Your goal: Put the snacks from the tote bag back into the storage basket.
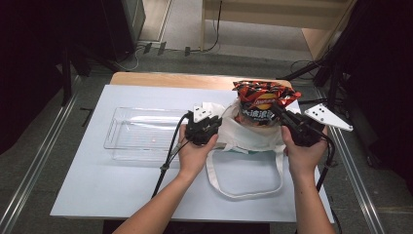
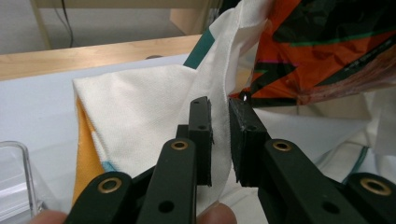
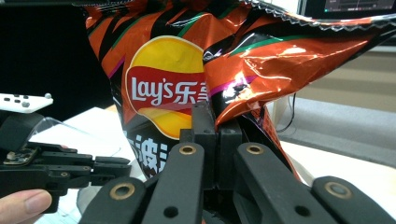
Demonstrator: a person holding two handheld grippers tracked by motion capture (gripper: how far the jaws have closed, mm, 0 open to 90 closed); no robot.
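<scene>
White table scene: left gripper clamped on the rim of a cloth tote bag, right gripper clamped on a chip bag standing half inside the tote.

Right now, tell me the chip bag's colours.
Chip bag: orange and black, yellow-red logo; clearest in right gripper view.

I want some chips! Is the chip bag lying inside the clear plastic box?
No, the chip bag sticks out of the white tote bag, beside the clear box.
</scene>
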